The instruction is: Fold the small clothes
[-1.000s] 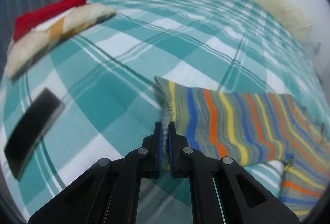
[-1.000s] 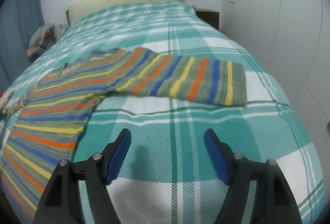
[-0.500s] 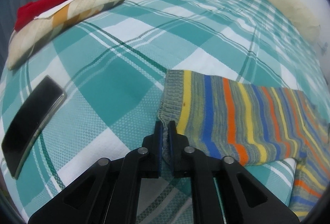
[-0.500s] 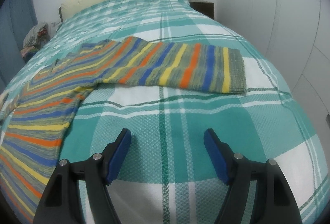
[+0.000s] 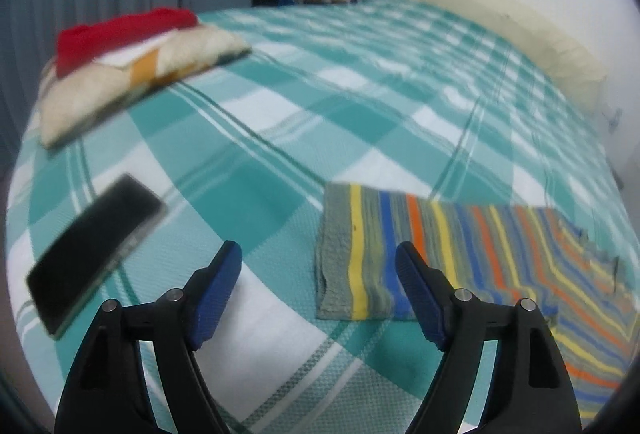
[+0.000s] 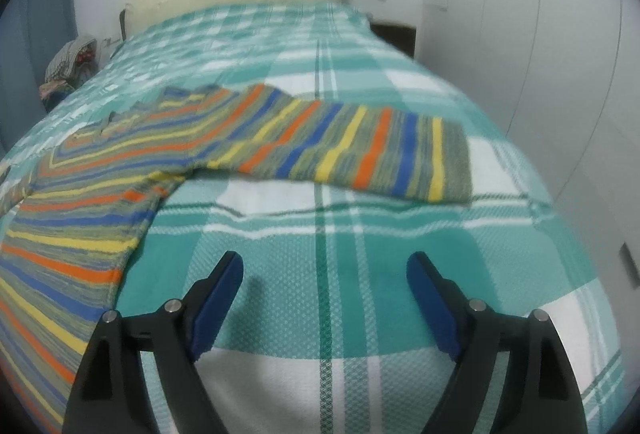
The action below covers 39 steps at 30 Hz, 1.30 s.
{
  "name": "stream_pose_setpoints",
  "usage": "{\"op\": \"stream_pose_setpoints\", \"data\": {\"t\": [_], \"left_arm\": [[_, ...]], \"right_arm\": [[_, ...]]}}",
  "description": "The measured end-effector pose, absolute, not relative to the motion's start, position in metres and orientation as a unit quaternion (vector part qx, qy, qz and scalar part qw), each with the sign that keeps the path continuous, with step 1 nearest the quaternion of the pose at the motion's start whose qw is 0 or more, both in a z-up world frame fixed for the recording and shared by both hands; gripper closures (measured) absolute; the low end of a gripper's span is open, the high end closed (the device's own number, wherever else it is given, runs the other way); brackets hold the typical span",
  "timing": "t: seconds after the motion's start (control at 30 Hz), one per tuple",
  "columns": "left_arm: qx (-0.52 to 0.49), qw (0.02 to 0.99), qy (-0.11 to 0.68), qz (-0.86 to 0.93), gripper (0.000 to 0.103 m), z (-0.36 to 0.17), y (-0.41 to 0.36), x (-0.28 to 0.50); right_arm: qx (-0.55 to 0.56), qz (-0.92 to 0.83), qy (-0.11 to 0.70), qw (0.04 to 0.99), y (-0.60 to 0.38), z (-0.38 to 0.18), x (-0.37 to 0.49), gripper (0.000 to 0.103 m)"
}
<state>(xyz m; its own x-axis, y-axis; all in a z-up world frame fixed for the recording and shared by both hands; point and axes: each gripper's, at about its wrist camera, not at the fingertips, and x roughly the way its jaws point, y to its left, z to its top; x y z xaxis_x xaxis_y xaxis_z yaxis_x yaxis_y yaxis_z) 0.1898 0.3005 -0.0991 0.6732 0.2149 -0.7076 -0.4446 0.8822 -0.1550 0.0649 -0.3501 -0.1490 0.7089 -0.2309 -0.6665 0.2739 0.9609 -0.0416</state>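
Observation:
A small striped sweater [image 5: 460,250] in grey, yellow, blue and orange lies spread flat on the teal plaid bed. Its left sleeve cuff [image 5: 340,254] lies flat just ahead of my left gripper [image 5: 318,258], which is open and empty above the bedspread. In the right wrist view the sweater [image 6: 120,186] stretches from the lower left, and its right sleeve [image 6: 360,150] reaches out to the right. My right gripper [image 6: 324,270] is open and empty, over bare bedspread below that sleeve.
A black phone [image 5: 96,250] lies on the bed left of my left gripper. A folded beige and red pile [image 5: 132,66] sits at the far left. A cream headboard cushion [image 5: 500,34] runs along the wall. White wardrobe doors [image 6: 540,34] stand right of the bed.
My left gripper has opened and let go of the left sleeve cuff, which now lies flat on the bed. My right gripper has stayed open and shifted only slightly.

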Motion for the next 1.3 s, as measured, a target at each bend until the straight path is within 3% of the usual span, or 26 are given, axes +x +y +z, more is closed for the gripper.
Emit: {"op": "stream_pose_setpoints", "data": {"t": [0.13, 0.4, 0.67, 0.8, 1.03, 1.17, 1.3], "left_arm": [[-0.143, 0.913, 0.323, 0.206, 0.015, -0.086, 0.298, 0.181], [-0.126, 0.92, 0.322, 0.187, 0.014, -0.082, 0.286, 0.181], [-0.123, 0.937, 0.312, 0.098, 0.013, -0.054, 0.248, 0.151], [-0.103, 0.931, 0.35, -0.014, 0.011, -0.053, 0.191, 0.116], [-0.021, 0.863, 0.475, -0.172, 0.011, -0.113, 0.077, 0.037], [0.087, 0.859, 0.479, -0.158, 0.011, -0.128, 0.049, 0.007], [0.081, 0.851, 0.496, -0.152, 0.008, -0.129, 0.058, -0.006]], "right_arm": [[-0.001, -0.141, 0.345, 0.928, -0.34, -0.146, 0.064, 0.009], [0.016, -0.146, 0.38, 0.913, -0.351, -0.161, 0.072, 0.009], [0.019, -0.134, 0.342, 0.93, -0.346, -0.13, 0.058, 0.009], [0.038, -0.049, 0.355, 0.933, -0.321, -0.111, 0.045, 0.009], [0.011, 0.127, 0.416, 0.901, -0.203, -0.135, 0.01, 0.009], [-0.053, 0.147, 0.468, 0.87, -0.163, -0.175, -0.003, 0.01], [-0.059, 0.134, 0.489, 0.86, -0.164, -0.188, -0.027, 0.009]]}}
